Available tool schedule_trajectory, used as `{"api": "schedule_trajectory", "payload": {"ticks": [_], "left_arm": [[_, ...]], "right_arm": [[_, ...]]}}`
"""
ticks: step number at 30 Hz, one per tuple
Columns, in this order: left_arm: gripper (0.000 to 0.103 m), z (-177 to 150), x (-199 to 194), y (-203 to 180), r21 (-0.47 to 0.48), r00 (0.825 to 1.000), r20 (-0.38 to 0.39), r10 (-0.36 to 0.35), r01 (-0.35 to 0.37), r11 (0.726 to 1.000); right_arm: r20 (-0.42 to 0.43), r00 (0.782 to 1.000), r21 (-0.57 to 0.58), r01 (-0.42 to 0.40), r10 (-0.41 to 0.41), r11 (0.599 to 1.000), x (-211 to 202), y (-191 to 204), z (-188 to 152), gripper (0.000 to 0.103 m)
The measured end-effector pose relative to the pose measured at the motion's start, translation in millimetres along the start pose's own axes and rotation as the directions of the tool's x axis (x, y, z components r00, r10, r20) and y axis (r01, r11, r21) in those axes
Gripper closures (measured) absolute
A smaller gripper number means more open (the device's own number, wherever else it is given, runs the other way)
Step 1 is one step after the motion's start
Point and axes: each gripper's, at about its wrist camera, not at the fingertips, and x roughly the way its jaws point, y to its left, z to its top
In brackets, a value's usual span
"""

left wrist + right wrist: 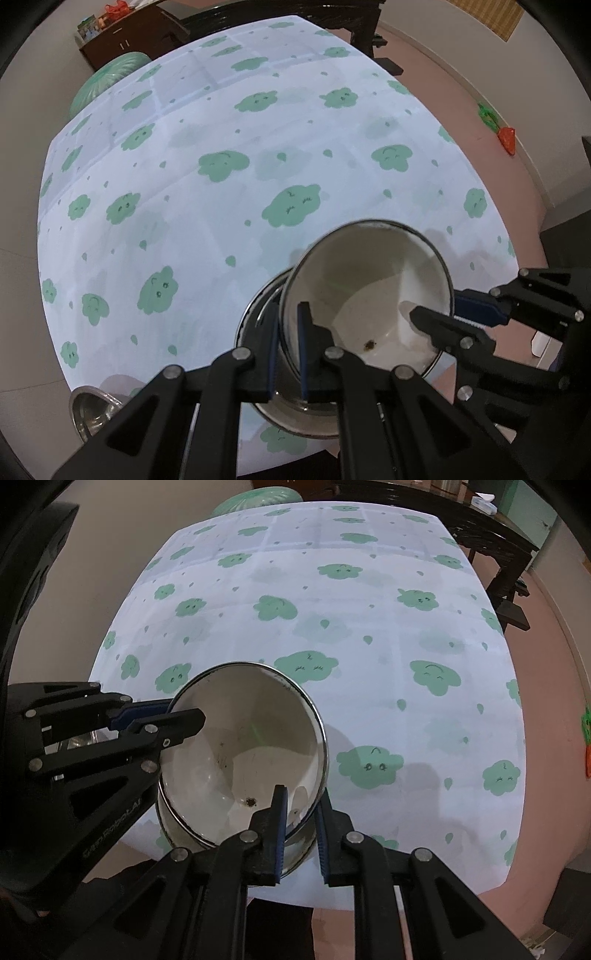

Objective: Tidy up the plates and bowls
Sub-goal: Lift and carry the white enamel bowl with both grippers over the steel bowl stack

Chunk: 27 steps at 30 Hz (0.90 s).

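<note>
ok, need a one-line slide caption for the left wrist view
Both claws, left and right, grip opposite rims of a tilted white bowl above a steel bowl on the cloud-print tablecloth.

Counted so far: two grippers, left gripper (288, 354) and right gripper (301, 834). One white bowl (369, 291) tilted, one steel bowl (255, 321) underneath, third small steel bowl (88, 410) spotted at table (221, 221) edge. One table.

A white cloth printed with green clouds (221, 206) covers the tabletop (369, 635). Beyond its far edge sit a pale green bag (107, 79) and a dark wooden cabinet (125, 40). An orange and green scrap (506, 136) lies on the pinkish floor (454, 85) by the wall.
</note>
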Motion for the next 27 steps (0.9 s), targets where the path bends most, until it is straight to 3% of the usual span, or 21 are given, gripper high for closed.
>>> {"api": "schedule_trajectory", "payload": {"ticks": [27], "left_arm": [[0.097,-33,26,9,-0.044,0.997,-0.073,0.0,-0.003,0.999]], "right_arm": [[-0.092,0.995,-0.069,-0.029,0.023,0.997,30,21,-17,0.086]]}}
